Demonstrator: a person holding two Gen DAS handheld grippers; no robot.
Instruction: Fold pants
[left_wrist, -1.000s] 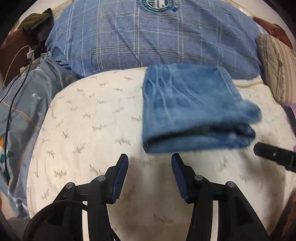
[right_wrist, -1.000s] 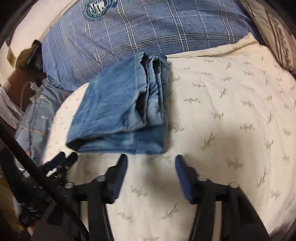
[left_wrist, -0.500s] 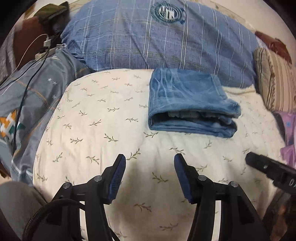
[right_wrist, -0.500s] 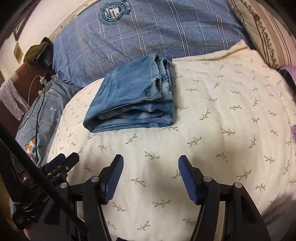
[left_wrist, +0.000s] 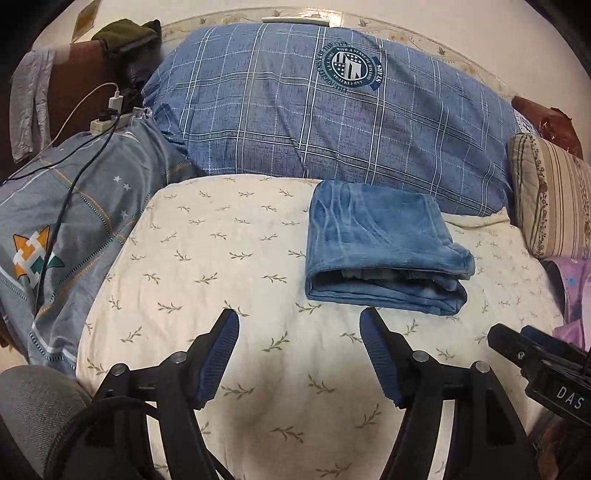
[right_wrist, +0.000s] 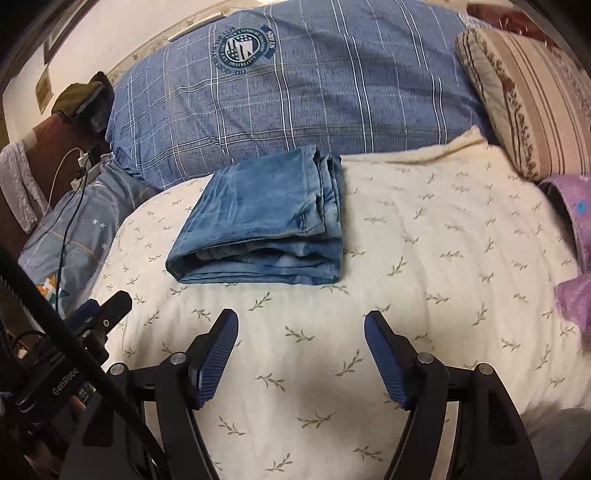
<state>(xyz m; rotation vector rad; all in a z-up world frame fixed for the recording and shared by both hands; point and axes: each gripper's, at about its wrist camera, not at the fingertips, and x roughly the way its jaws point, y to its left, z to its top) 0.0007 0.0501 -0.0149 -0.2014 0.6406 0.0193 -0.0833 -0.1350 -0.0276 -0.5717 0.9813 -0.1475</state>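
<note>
Two wrist views over one bed. Largest in frame: cream blanket (left_wrist: 207, 266) printed with small leaf sprigs, spread across the mattress and filling the lower half of both views. Behind it, along the blanket's far edge, a bulky blue plaid duvet (left_wrist: 295, 110) bearing a round crest, piled against the pale headboard wall. Off the blanket's left edge, a grey-blue sheet (left_wrist: 85, 206) with stars and an orange-and-white motif, crossed by a black cable (left_wrist: 62, 218) and a white charger lead (left_wrist: 83, 99) running to a power strip (left_wrist: 105, 123). At the far right corner, a beige striped pillow (left_wrist: 554, 199); below it, a patch of purple fabric (left_wrist: 580, 291). At far left, brown furniture (left_wrist: 74, 81) with a dark green garment draped on top.

Folded and at rest near the blanket's far edge, right of centre in the left wrist view: blue denim pants (left_wrist: 380, 243), a flat layered bundle, far end touching or nearly touching the duvet. Long axis seemingly running from the near edge toward the duvet, though the bundle is close to square. Rounded fold toward the blanket's left edge; stacked loose edges toward the pillow side, plainest in the right wrist view (right_wrist: 266, 218). Near end open, showing the inner layers.

Smallest: left gripper (left_wrist: 299, 328), blue pads spread wide and opening, nothing between them, hovering over bare blanket well short of the pants. Right gripper (right_wrist: 301, 328) likewise wide and opening, empty, over the blanket near the bundle's front.
</note>
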